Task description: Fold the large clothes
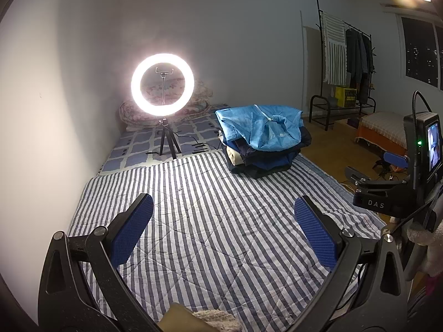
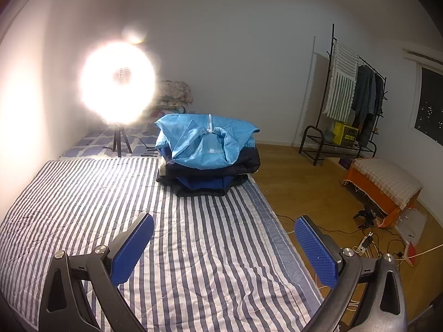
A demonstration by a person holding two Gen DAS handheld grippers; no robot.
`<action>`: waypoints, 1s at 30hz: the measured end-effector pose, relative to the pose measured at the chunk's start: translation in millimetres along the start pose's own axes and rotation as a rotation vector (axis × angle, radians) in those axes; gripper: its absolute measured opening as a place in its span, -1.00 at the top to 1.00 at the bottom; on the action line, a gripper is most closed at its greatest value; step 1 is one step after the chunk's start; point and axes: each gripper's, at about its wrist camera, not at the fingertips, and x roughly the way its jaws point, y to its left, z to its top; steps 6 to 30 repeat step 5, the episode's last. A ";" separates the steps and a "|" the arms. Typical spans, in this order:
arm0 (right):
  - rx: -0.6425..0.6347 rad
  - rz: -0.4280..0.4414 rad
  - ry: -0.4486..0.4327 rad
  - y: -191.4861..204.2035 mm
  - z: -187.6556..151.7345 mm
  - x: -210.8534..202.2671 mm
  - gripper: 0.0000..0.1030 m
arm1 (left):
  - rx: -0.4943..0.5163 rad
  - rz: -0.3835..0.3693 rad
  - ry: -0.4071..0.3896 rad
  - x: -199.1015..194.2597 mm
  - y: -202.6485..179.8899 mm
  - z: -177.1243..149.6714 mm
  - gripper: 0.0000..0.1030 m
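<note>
A stack of folded clothes (image 1: 261,144) (image 2: 207,160) sits at the far right of the striped quilt (image 1: 216,221) (image 2: 83,199), with a light blue zip garment (image 1: 260,126) (image 2: 206,141) on top and dark blue and black pieces below. My left gripper (image 1: 223,213) hovers open above the bare quilt, well short of the stack. My right gripper (image 2: 224,233) is also open, above the quilt's right edge, with nothing between its blue pads (image 2: 131,246). The right gripper's body (image 1: 387,193) with its small screen shows at the right of the left wrist view.
A lit ring light on a tripod (image 1: 163,85) (image 2: 119,83) stands behind the quilt, near folded floral bedding (image 1: 193,102). On the wood floor to the right are a clothes rack (image 2: 351,105), an orange-covered stool (image 2: 384,188) and loose cables (image 2: 368,240). A gloved hand (image 1: 426,243) shows at far right.
</note>
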 end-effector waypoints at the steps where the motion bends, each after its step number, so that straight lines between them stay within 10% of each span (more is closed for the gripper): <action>1: 0.002 -0.001 0.000 -0.6 0.2 -0.6 -0.99 | 0.001 -0.001 -0.001 -0.3 0.7 -0.3 -1.00; 30: -0.005 -0.004 0.001 1.5 -1.2 0.1 -0.99 | 0.001 0.004 -0.007 -1.1 0.3 -0.5 -1.00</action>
